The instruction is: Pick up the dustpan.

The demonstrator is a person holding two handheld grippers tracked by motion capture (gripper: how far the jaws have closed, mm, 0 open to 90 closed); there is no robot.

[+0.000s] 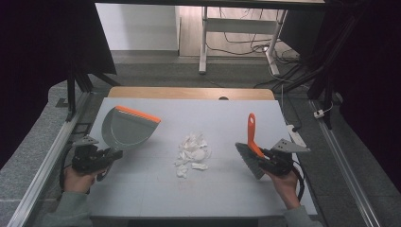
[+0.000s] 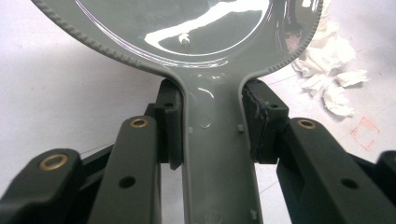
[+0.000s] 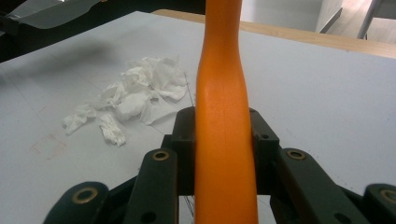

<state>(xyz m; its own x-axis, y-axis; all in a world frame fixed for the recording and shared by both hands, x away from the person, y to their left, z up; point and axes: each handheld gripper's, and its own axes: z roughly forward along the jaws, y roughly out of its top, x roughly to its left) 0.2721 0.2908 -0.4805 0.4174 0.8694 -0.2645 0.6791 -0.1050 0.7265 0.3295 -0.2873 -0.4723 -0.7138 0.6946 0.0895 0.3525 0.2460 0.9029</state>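
Now brush [image 1: 251, 142] handle upright, pointing away.

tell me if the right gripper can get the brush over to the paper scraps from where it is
Probably yes. The right gripper is shut on the brush, and bare table lies between it and the paper scraps. The dustpan sits on the far side.

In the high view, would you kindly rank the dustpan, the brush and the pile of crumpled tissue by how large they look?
1. Dustpan, clearly the largest.
2. Brush, long from its orange handle tip to its grey bristles, but narrow.
3. Tissue pile, close to the brush in overall spread, so these two are hard to separate.
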